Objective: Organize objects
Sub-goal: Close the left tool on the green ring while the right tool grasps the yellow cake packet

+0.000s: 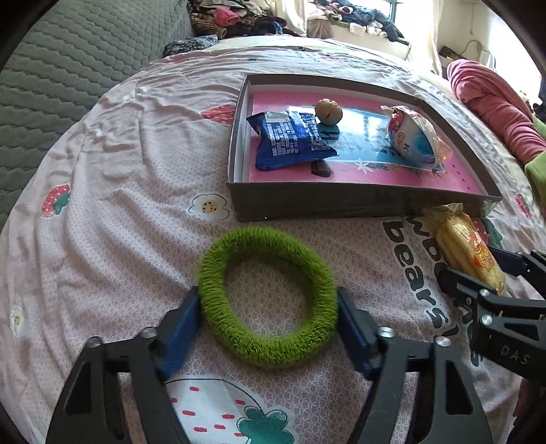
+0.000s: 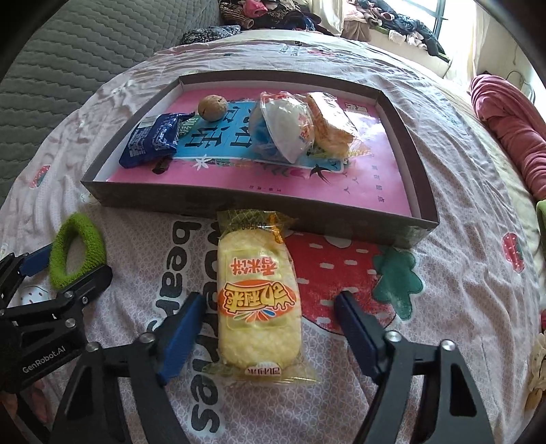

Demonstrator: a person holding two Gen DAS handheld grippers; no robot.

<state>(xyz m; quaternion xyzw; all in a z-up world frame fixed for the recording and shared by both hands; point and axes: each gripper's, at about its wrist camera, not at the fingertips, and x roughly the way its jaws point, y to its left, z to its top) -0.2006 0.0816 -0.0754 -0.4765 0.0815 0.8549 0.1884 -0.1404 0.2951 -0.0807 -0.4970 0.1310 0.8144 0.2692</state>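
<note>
A fuzzy green ring lies on the bedsheet just in front of a shallow cardboard box. My left gripper straddles the ring, its blue pads pressing the ring's left and right sides; the right wrist view shows the same grip on the green ring. A yellow rice-cracker packet lies lengthwise before the box. My right gripper stands around the packet, open, with a gap at each pad. Inside the box are a blue packet, a walnut and a wrapped white snack.
The bed is covered by a pink strawberry-print sheet. A grey quilted cover lies at the left, a rolled pink blanket at the right, and piled clothes at the back.
</note>
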